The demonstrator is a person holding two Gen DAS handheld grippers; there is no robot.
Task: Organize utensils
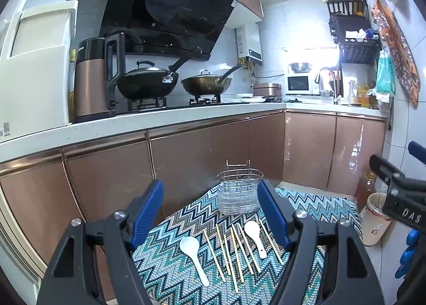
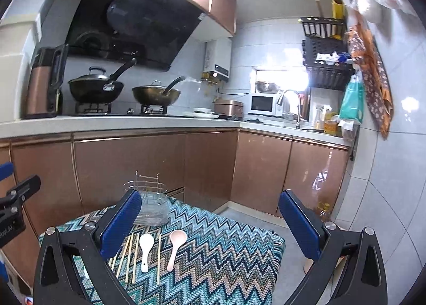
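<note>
A wire utensil holder point(image 1: 239, 190) stands at the far edge of a table with a zigzag cloth point(image 1: 186, 225). In front of it lie several wooden chopsticks point(image 1: 235, 251) and two white spoons point(image 1: 192, 254) point(image 1: 255, 233). My left gripper point(image 1: 210, 214) is open above the near part of the cloth, holding nothing. In the right wrist view the holder point(image 2: 149, 203), chopsticks point(image 2: 130, 257), a white spoon point(image 2: 146, 250) and a pink spoon point(image 2: 176, 245) show. My right gripper point(image 2: 210, 225) is open and empty above the cloth point(image 2: 226, 246).
Copper kitchen cabinets point(image 1: 199, 150) run behind the table, with woks and a kettle point(image 1: 95, 78) on the counter. A plastic jar point(image 1: 375, 219) and an oil bottle point(image 1: 366, 187) stand on the floor at the right. The right gripper's body point(image 1: 399, 193) shows at the right edge.
</note>
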